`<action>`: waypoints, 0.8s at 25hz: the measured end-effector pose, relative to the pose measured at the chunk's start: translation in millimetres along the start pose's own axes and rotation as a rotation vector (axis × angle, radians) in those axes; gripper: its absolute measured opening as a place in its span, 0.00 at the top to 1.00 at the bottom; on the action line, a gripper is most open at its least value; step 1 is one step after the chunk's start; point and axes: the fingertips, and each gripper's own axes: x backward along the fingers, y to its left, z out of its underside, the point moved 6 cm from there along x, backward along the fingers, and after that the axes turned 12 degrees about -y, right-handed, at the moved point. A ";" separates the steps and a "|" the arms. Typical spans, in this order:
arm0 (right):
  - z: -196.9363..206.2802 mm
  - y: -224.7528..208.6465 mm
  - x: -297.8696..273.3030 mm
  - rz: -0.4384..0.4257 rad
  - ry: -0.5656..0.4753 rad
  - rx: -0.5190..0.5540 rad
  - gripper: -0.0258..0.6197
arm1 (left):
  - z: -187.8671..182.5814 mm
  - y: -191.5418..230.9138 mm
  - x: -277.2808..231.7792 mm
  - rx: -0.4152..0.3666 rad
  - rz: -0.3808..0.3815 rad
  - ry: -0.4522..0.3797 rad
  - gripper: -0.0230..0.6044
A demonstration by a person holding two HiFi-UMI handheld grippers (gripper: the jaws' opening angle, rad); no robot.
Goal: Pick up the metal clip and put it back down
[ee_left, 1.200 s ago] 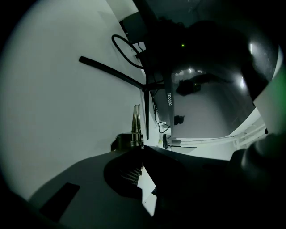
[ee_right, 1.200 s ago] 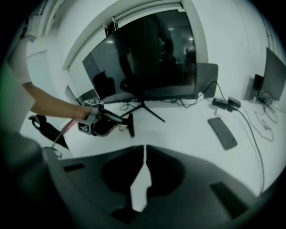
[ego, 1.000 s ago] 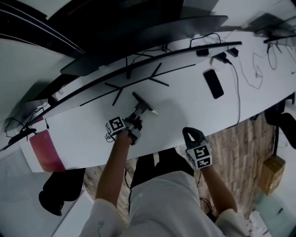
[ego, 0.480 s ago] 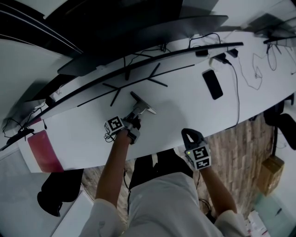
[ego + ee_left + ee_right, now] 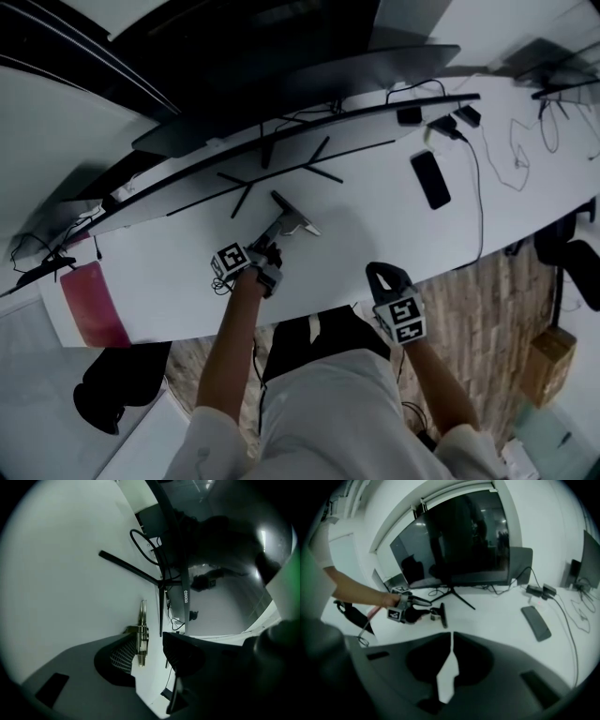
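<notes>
1. Releasing looks like the step in hand: the left tool [image 5: 150, 649] has just been spreading its jaws, and the metal clip [image 5: 142, 637] lies on the table [image 5: 70, 573] between them, just beside one pad.
2. The next move probably calls for the left tool to back straight off without nudging the clip.
3. The right tool [image 5: 451, 641] hangs near the table's edge, jaws pressed together and empty.

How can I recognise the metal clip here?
On the white desk, look in front of the monitor's black stand legs. The metal clip lies there: small and silvery with a dark bar, unlike the flat black phone farther right.
</notes>
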 end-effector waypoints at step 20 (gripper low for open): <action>-52.7 27.2 31.3 -0.049 -0.124 0.079 0.91 | -19.7 -101.3 150.1 -0.147 0.263 -0.198 0.81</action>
